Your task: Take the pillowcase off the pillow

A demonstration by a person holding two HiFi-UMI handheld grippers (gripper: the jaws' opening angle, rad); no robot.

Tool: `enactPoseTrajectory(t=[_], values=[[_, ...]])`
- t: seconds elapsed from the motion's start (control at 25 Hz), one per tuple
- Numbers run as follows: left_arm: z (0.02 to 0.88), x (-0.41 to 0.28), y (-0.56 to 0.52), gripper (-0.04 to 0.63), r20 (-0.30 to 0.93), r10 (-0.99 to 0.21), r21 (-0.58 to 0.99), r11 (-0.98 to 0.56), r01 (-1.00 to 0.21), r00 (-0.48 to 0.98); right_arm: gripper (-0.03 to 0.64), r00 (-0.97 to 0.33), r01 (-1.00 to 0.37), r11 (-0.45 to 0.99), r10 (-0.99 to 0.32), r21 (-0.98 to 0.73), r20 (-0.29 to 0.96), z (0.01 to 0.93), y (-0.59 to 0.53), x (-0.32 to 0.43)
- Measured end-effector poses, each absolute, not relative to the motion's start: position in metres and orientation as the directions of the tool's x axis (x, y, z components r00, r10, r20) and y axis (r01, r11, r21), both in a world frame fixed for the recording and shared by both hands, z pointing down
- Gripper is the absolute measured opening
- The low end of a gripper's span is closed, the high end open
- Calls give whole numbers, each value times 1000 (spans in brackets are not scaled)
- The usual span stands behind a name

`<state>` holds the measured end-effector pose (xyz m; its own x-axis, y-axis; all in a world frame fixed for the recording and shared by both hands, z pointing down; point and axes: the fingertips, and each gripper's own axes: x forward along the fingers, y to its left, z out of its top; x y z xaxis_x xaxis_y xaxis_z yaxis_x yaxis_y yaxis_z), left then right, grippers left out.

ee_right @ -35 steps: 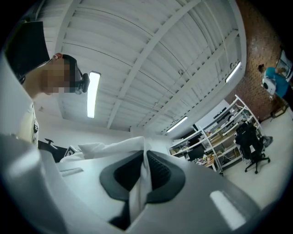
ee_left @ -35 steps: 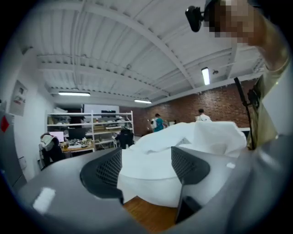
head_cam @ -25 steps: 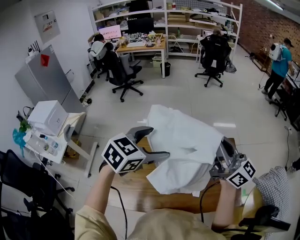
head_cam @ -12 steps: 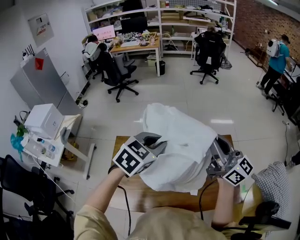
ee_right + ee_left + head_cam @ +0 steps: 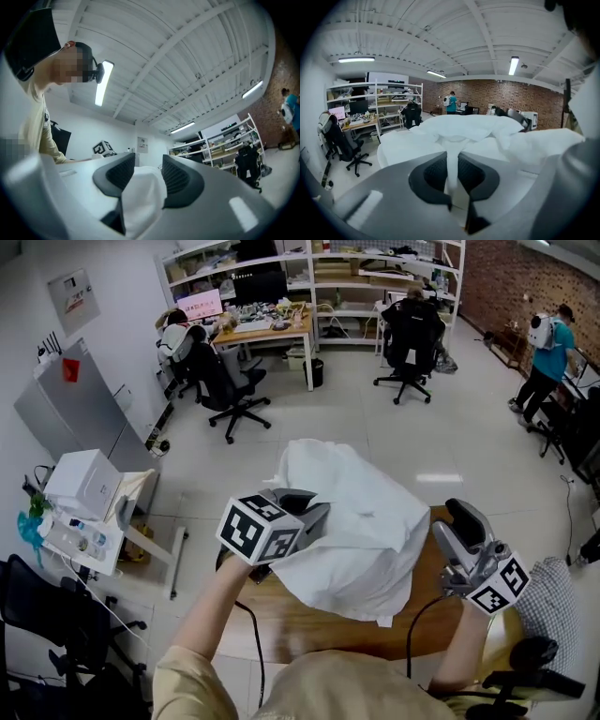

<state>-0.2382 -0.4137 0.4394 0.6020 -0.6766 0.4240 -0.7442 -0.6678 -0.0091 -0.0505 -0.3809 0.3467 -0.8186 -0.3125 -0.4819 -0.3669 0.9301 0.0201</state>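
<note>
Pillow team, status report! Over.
Left gripper just closed, pinching pillowcase. Right gripper just opened, white cloth between jaws. Not off yet. Nothing blocking.

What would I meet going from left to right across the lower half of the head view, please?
white box → left hand-held gripper → white pillow → right hand-held gripper → checked cushion

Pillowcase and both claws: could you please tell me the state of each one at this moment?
Pillowcase: not yet off, rumpled, pinched at one fold.
Left claw: has just been closing, now shut on a fold of that fabric.
Right claw: has just been opening; white fabric shows between its pads, which do not press it.
</note>
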Motion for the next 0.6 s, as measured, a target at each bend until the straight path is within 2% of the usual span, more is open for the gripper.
enactPoseTrajectory(t=[0.12,0.32,0.6], values=[[435,-237,-434,37,436,-678,27,-647,-762,592,179,-843,-366,925,-281,105,-458,335,-355,-65],[407,-224,-463,37,411,-661,27,-680,-733,628,179,-904,-328,927,-253,181,-344,347,-330,-118],[392,-210,-467,37,418,-630,25,-711,-702,654,179,-891,-441,855,-382,271,-245,368,-329,-147]])
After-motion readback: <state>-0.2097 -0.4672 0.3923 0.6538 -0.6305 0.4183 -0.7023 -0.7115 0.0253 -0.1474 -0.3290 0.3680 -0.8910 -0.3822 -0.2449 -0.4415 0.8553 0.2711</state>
